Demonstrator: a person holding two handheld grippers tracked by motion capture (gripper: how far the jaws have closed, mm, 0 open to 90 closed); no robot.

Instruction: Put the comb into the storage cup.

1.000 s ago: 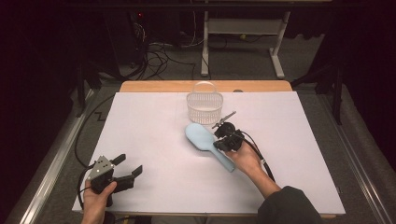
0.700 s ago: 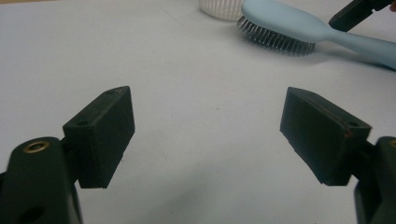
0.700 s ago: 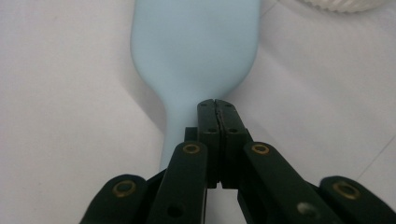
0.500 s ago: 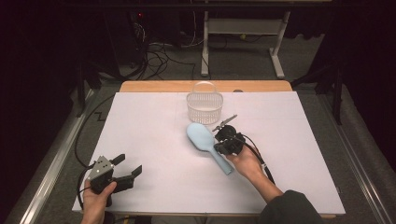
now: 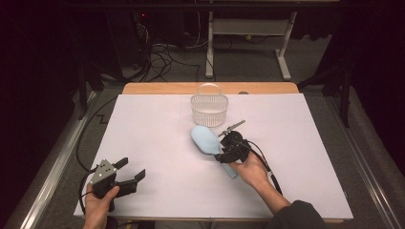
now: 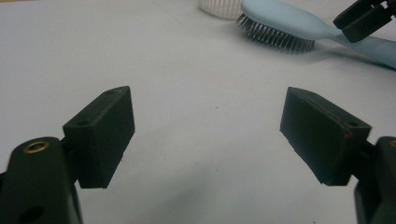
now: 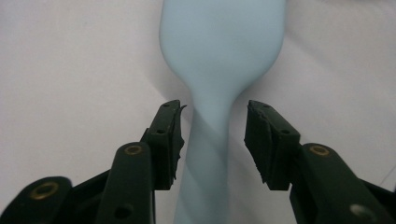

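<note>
- The left claw (image 5: 131,177) rests wide open, holding nothing, at the near left of the white bench (image 5: 153,124), out of the way.
- The light blue hairbrush (image 5: 206,140) lies bristles-down mid-bench, just before the white basket (image 5: 209,109).
- The right claw (image 7: 212,135) straddles its neck; the jaws have just been opening, pads clear of the handle, apparently letting it go.

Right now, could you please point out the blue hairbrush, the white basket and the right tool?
blue hairbrush (image 5: 203,138): high view, back of its head.
white basket (image 5: 209,114): high view, front wall.
right tool (image 7: 212,140): right gripper view, midway between its fingertips.
</note>
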